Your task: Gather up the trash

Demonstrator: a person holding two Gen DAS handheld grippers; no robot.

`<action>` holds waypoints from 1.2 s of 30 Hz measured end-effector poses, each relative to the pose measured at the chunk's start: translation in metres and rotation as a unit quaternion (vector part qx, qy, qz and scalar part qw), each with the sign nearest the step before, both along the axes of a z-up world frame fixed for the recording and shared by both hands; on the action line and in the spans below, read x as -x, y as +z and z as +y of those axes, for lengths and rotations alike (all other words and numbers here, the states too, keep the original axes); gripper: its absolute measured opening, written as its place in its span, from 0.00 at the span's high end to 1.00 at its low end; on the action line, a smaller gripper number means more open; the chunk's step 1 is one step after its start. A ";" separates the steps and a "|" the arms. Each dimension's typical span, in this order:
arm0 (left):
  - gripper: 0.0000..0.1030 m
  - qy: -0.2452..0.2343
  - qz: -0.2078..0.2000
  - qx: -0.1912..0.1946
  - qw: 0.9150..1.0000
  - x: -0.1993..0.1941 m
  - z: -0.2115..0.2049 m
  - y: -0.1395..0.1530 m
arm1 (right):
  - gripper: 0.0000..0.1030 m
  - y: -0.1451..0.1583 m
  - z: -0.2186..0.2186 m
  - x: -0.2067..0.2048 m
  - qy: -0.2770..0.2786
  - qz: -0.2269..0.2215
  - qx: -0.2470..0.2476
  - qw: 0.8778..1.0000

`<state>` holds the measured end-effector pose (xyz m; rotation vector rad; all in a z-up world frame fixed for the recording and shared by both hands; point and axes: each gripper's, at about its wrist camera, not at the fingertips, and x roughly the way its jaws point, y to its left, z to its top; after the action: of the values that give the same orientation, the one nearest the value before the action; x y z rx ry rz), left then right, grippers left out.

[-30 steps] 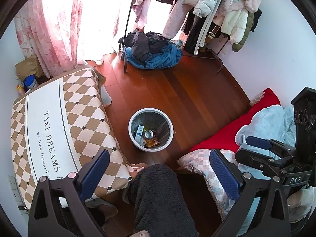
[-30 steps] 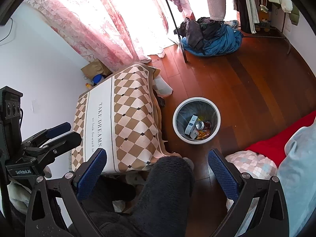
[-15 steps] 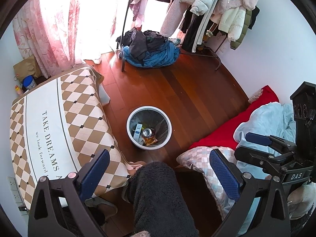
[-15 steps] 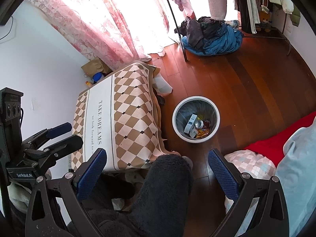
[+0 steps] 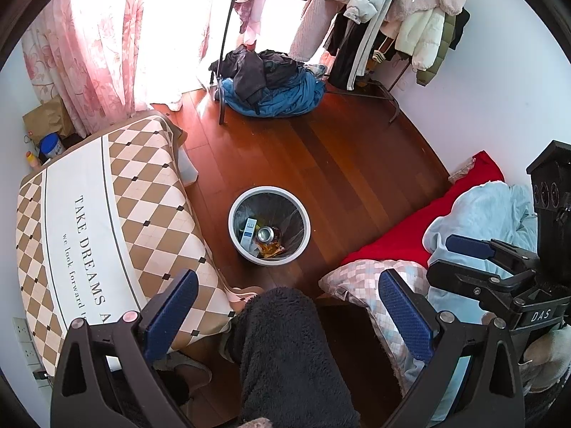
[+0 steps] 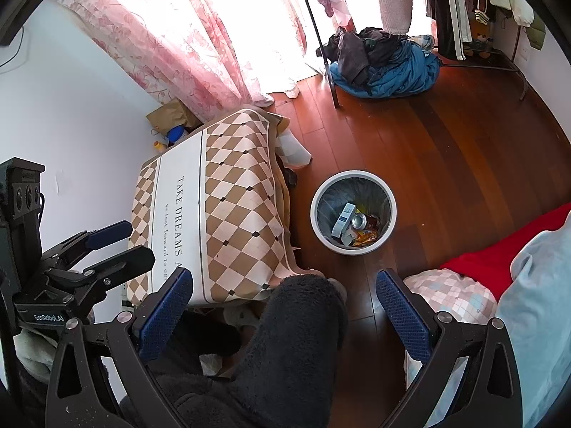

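Note:
A white round waste bin (image 5: pixel 235 229) (image 6: pixel 316 219) stands on the wooden floor beside the table. Inside lie a drink can (image 5: pixel 266 233) (image 6: pixel 359 220), a white and blue carton (image 5: pixel 247 232) (image 6: pixel 343 219) and an orange wrapper (image 5: pixel 270 249) (image 6: pixel 364 237). High above the floor my left gripper (image 5: pixel 287 306) is open and holds nothing. My right gripper (image 6: pixel 284 303) is open and empty too, and it also shows at the right edge of the left wrist view (image 5: pixel 460 260). The left gripper shows at the left edge of the right wrist view (image 6: pixel 117 242).
A low table under a brown checked cloth (image 5: pixel 92 221) (image 6: pixel 214 210) is left of the bin. A person's dark fleece leg (image 5: pixel 285 353) (image 6: pixel 285 349) fills the bottom centre. A bed with red sheet (image 5: pixel 410 239) is right. A clothes pile (image 5: pixel 267 85) and rack (image 5: pixel 378 28) stand behind.
Both views have drifted slightly; the bin sits a little more to the left and lower in the left wrist view. The grippers stay open.

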<state>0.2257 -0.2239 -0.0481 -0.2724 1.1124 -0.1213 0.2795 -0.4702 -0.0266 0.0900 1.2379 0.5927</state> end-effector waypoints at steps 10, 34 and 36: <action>0.00 0.000 -0.001 0.001 1.000 0.000 0.001 0.000 | 0.00 -0.001 0.002 0.005 0.005 -0.003 0.005 1.000; 0.00 0.000 -0.003 0.002 1.000 0.003 0.002 0.005 | 0.00 0.004 0.006 0.001 0.010 -0.005 0.006 1.000; 0.00 -0.001 -0.003 0.003 1.000 0.003 0.002 0.005 | 0.00 0.006 0.003 -0.001 0.009 -0.006 0.005 1.000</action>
<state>0.2230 -0.2217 -0.0436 -0.2764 1.1068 -0.1261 0.2803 -0.4668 -0.0207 0.0667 1.2319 0.6020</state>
